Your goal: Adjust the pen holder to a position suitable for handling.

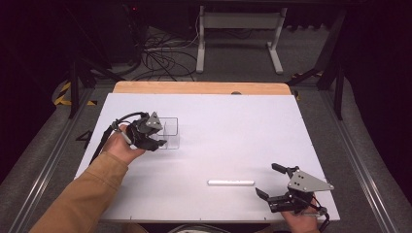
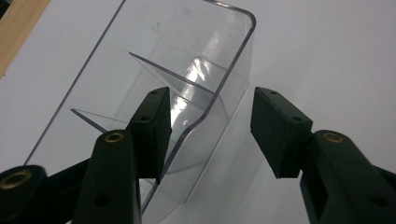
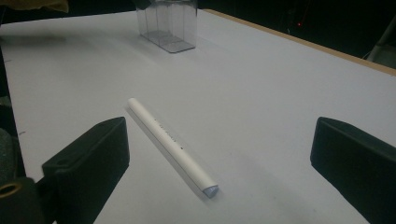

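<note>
Seen from the high view, the left gripper [image 1: 162, 143] sits at the left of the white counter [image 1: 233, 126], at the near side of a clear plastic organizer [image 1: 171, 132]. The left hand [image 1: 124, 143] comes in from the near left on a tan sleeve [image 1: 82, 194]. At the near right corner, the right gripper [image 1: 270, 180] points left with its jaws spread wide and nothing between them, held by the right hand [image 1: 301, 219] at the counter's near edge. A white pen [image 1: 231, 183] lies flat just to the left of those jaws, apart from them.

Left gripper view: the jaws stand partly apart, straddling a corner wall of the organizer [image 2: 187, 84]. One pad is inside the compartment, close against the clear wall, the other is outside with a visible gap, so nothing is clamped yet. Thin dividers split the organizer into compartments.

Right gripper view: the two black jaws are far apart low in the picture. The pen [image 3: 170, 144] lies slanted on the counter [image 3: 261, 93] ahead of them, untouched. The organizer [image 3: 166, 23] stands upright at the far side.
</note>
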Motion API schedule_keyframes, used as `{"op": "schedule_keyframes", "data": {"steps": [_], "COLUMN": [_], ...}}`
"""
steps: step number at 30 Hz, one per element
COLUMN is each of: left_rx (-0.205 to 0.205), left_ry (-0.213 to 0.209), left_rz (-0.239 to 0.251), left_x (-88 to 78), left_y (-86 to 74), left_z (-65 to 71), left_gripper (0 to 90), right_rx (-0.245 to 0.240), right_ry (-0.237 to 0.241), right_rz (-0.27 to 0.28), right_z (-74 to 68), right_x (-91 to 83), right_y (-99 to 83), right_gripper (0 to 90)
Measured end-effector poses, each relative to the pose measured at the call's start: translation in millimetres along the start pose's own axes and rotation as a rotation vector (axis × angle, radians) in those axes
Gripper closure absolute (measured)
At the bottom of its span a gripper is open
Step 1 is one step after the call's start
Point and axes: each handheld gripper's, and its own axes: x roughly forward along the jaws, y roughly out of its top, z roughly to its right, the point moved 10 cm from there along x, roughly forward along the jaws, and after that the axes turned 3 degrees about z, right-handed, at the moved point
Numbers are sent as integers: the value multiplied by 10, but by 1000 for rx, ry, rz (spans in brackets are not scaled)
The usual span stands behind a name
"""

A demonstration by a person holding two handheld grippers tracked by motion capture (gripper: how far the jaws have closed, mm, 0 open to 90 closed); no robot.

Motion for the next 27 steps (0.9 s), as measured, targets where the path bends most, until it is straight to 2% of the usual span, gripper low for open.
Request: {"op": "schedule_keyframes", "data": {"steps": [4, 8, 16, 18, 23, 24, 27], "left_rx": [-7, -14, 27, 43, 56, 71, 71], "left_ry": [0, 5, 0, 9, -5, -4, -10], "left_rz": [-23, -22, -68, -88, -107, -112, -109], "left_x": [36, 48, 107, 146, 196, 193, 177], "left_y": [-13, -8, -29, -45, -51, -54, -60], "left_z": [-17, -36, -34, -33, 15, 13, 18], "left_gripper": [519, 551, 601, 615, 630, 633, 657], "right_rx": [3, 3, 3, 3, 9, 9, 8], "right_ry": [1, 2, 9, 11, 15, 16, 18], "right_rz": [-2, -3, -5, -6, -6, -6, -7], "right_z": [-2, -3, -6, -3, -2, -3, -5], "right_x": [3, 6, 12, 14, 13, 15, 16], "right_y": [-5, -6, -12, -16, -20, -21, -22], "right_gripper": [50, 51, 51, 51, 51, 50, 50]}}
